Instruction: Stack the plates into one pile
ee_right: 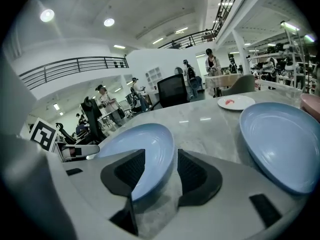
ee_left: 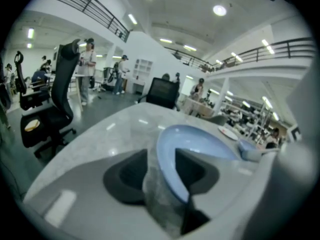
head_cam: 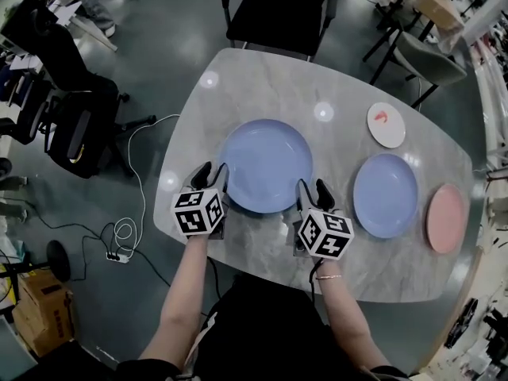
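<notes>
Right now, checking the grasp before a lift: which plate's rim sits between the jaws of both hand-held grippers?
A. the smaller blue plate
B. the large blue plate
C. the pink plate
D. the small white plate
B: the left hand-held gripper and the right hand-held gripper each straddle the near rim of the large blue plate, jaws apart.

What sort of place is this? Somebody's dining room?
More likely a large open-plan office or lab hall. There are rolling office chairs near the grey table, a railed mezzanine overhead, and people standing among desks in the background.
</notes>
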